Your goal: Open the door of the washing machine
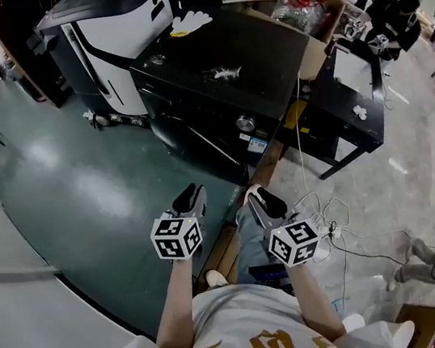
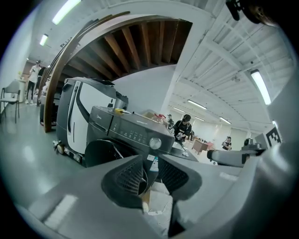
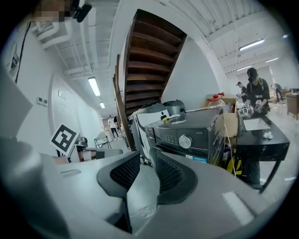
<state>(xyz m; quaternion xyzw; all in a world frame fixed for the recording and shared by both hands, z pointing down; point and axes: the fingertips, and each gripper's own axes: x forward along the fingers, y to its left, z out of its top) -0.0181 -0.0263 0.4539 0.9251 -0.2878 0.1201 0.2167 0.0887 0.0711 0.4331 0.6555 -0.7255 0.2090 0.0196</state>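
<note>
The black washing machine (image 1: 209, 68) stands just ahead of me, its silver knob (image 1: 245, 124) on the control panel. Its round door (image 1: 183, 140) looks closed on the front face. In the head view my left gripper (image 1: 191, 196) and right gripper (image 1: 261, 200) are held side by side short of the machine, touching nothing. The left gripper view shows the door (image 2: 100, 151) and knob (image 2: 155, 143) beyond the open left gripper (image 2: 150, 175). In the right gripper view the right gripper (image 3: 147, 170) is open too, with the knob (image 3: 185, 141) above it and the door hidden behind it.
A white-and-black appliance (image 1: 117, 29) stands behind the machine. An open cardboard box (image 1: 300, 0) and a black table (image 1: 347, 112) are on its right. White cables (image 1: 323, 218) lie on the floor by my right gripper. Gloves (image 1: 190, 23) rest on the machine's top. People stand at the far right.
</note>
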